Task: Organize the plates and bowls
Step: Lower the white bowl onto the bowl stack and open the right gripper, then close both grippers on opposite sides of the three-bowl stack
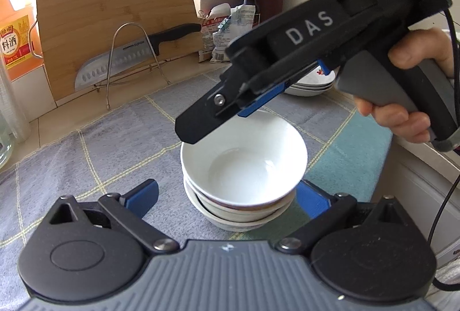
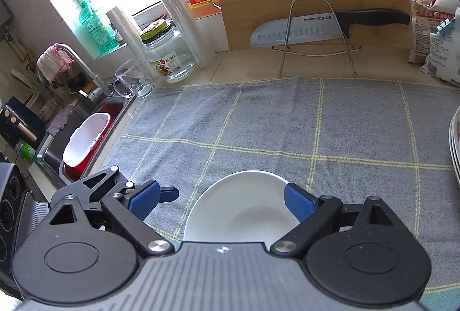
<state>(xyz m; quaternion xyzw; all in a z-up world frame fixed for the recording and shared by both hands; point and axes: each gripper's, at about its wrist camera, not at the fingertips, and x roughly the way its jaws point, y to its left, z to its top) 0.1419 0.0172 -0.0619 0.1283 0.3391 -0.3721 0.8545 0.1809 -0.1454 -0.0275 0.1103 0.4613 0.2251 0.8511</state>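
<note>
Nearest to the left claw [image 1: 227,196], directly ahead of and below its spread blue pads, the stack of white bowls [image 1: 241,196] is seen standing on the grey checked towel [image 1: 100,144] that covers the bench. The pads are set one to each side of the stack, and no pressing on the bowl walls can be made out; the claw is held wide and nothing is pinched.

Just beyond, over the far rim of the top bowl [image 1: 244,158], the right claw [image 1: 201,124] is held pointing steeply downward. In its own view its pads are spread, with the top bowl [image 2: 241,213] lying between and under them, untouched.

Both claws are close to the stack; the left is judged the better placed, the round stack being squarely between its pads.

Farther off, beyond the right claw, the stack of plates [image 1: 313,84] is seen, well apart from the bowls.
</note>
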